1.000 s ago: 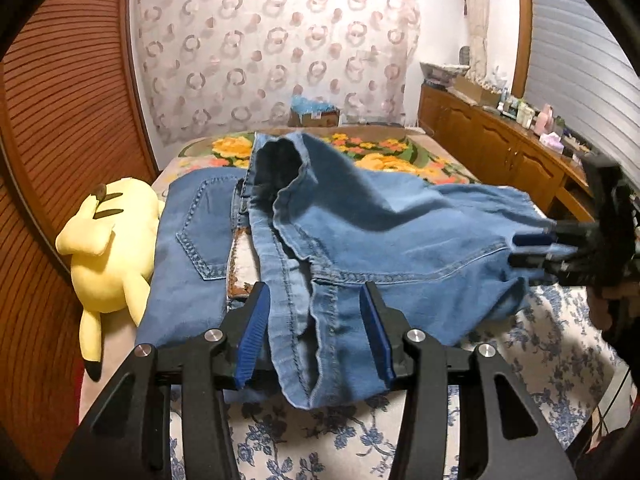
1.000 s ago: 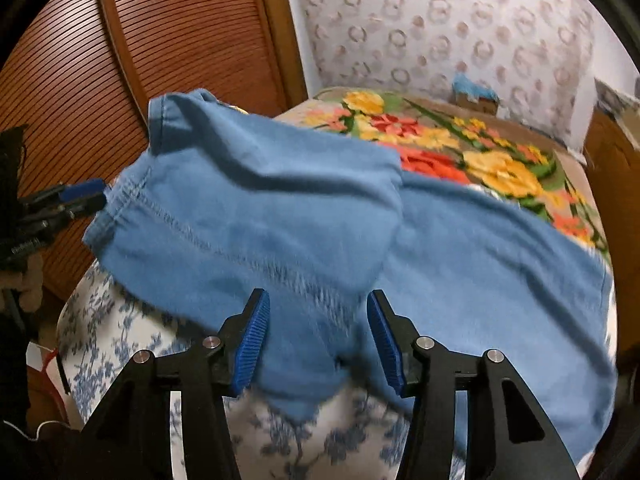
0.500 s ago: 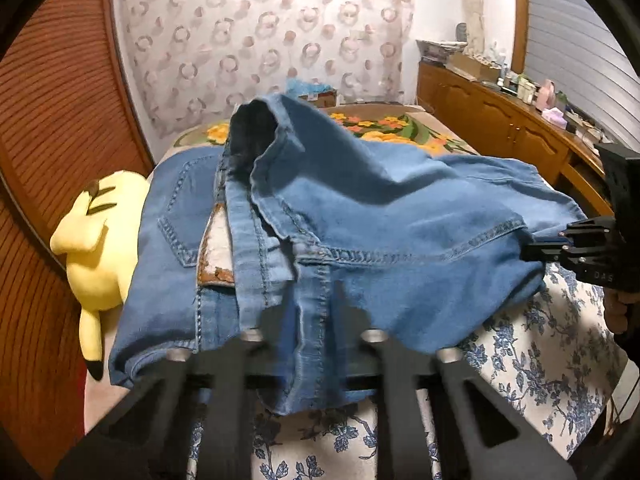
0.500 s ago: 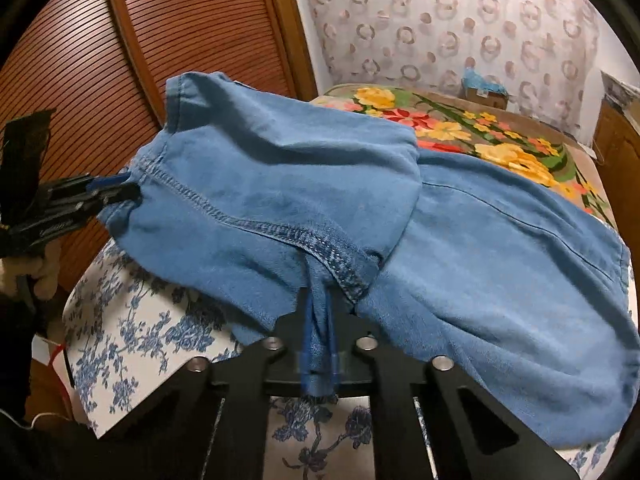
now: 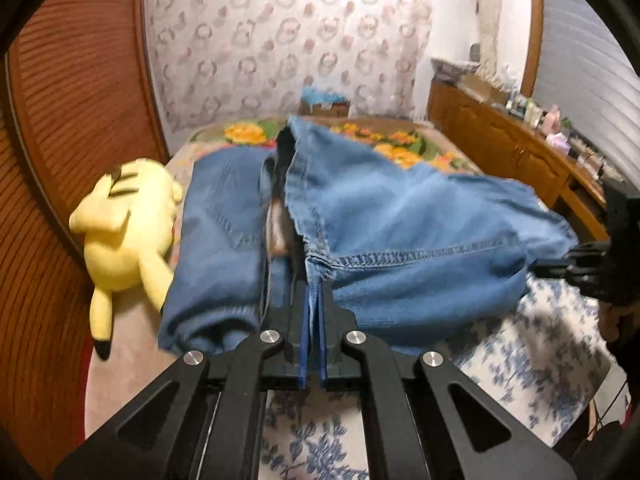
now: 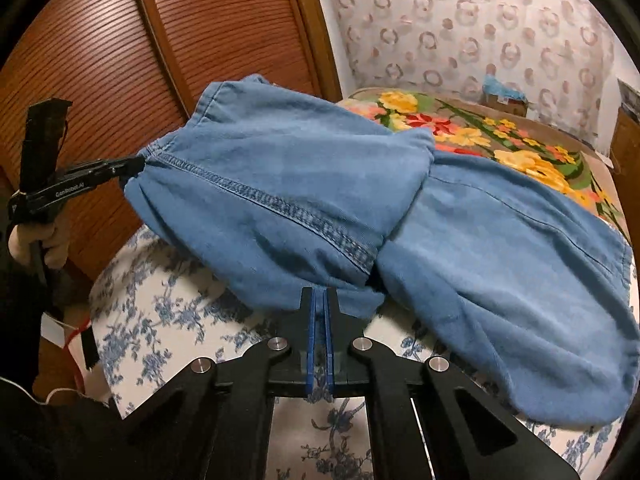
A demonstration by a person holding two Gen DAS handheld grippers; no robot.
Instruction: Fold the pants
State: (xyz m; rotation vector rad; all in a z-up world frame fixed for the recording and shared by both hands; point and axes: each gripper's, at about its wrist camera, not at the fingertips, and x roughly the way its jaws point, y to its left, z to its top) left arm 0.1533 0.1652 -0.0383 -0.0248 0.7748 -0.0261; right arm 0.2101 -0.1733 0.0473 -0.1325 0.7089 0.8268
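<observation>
At the near bed edge, left gripper (image 5: 314, 289) clamped on the stitched seam of the blue denim pants (image 5: 400, 216); right gripper (image 6: 319, 294) pinching their hem. Pants raised between both, draped over white blue-flowered bedsheet (image 6: 160, 312). Yellow plush toy (image 5: 124, 220) lies beside.

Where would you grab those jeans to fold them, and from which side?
By the stitched hem, one end each, coming in from the near bed edge. The left gripper and right gripper are shut on the jeans there; that thick seam gives firm purchase.
</observation>
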